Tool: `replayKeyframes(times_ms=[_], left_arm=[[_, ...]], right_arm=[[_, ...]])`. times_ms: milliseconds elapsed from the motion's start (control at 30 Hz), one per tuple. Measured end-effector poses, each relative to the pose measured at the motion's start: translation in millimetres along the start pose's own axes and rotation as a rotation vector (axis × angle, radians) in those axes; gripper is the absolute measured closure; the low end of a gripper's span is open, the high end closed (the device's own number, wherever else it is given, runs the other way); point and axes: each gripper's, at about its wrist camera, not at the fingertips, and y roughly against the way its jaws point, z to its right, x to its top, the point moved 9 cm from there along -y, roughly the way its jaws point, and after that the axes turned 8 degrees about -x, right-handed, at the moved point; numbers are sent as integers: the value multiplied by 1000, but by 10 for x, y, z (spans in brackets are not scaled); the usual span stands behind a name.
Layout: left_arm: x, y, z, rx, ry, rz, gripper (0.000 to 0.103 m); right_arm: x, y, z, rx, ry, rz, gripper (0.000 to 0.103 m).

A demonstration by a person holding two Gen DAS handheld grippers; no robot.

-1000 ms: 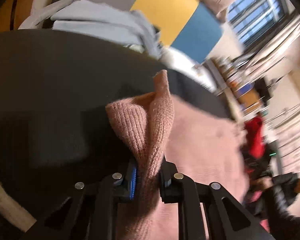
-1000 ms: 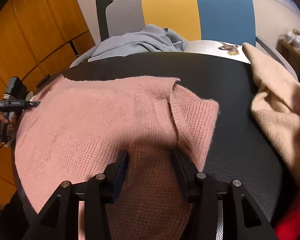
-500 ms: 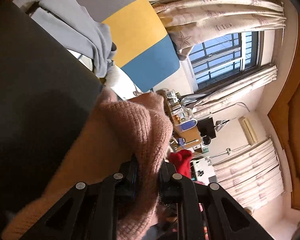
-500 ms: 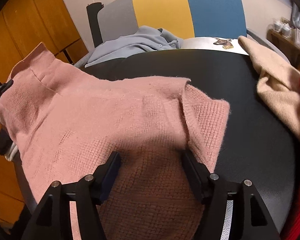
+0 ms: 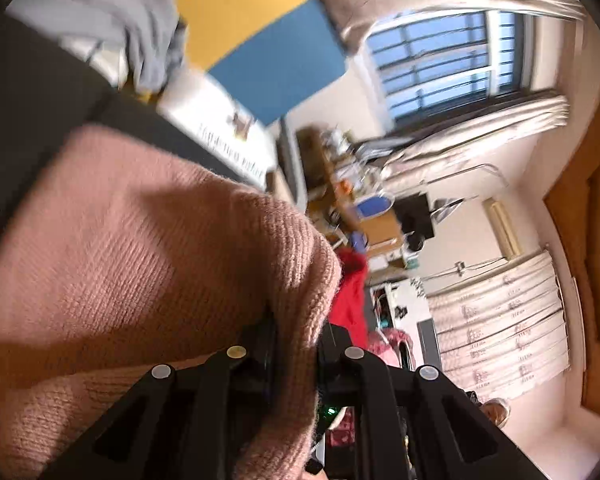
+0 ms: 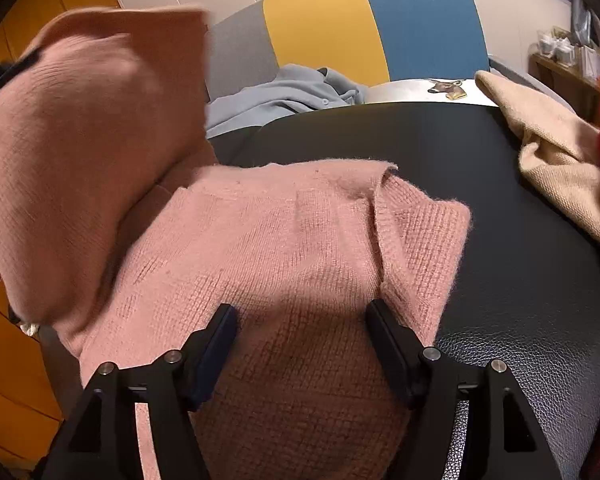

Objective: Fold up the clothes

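— While the left tongs (image 5: pixel 294 344) pinch the pink sweater (image 6: pixel 300 248) by its edge, what are the right tongs (image 6: pixel 300 344) doing?
— Spreading wider, nothing gripped, with the sweater's body flat on the black worktop (image 6: pixel 520 280) beneath them.
— Which step?
— Side fold, I'd judge: the lifted flap hangs left of the right tongs.
— Next?
— Carry it across, lay it square. Beyond: tan garment (image 6: pixel 556 160), grey garment (image 6: pixel 284 96).

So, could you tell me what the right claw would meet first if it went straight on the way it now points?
Most likely the pink sweater: the right claw, jaws opening, points down at the knit spread on the black table. Depth is hard to judge.
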Motion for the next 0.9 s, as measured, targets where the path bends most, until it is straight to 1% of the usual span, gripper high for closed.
replayKeyframes(times_ms=[67,133,233,333,433,567,633,667,700,800,833,867,900], left_arm=[[-115,-266,-68,36,7,-32,89],[-199,-453,-113,44,25,-58,89],[-330,-689,-194,74,32,-99,89],[-391,-867,-233,105,27,-117,89],[-414,-963,-245,106,21,-139,89],[-480,-1031,-341,149,-1,-200,87],[-478,-1028,-378,172,38,-233,85],[-477,-1019,-388,180,56,-248,80],[-468,-964,-338,167,67,-255,78],[-439,-798,-186,126,99,-278,76],[-431,-739,-131,112,106,-285,76],[-428,-667,-48,95,92,-292,75],[-423,-666,14,70,92,-297,75]], right_arm=[[0,8,10,16,-10,7,32],[4,5,14,27,-17,12,32],[4,2,1,40,-17,17,29],[1,-5,-11,41,-14,19,29],[3,-2,-5,47,-21,24,29],[6,-13,-12,41,-19,27,29],[2,-27,-52,6,11,28,29],[2,-31,-72,-9,26,31,28],[3,-30,-93,-15,37,34,27],[5,12,-96,42,21,44,14],[15,35,-86,66,8,49,13],[25,59,-75,89,-6,55,13],[25,92,-51,99,-12,57,13]])
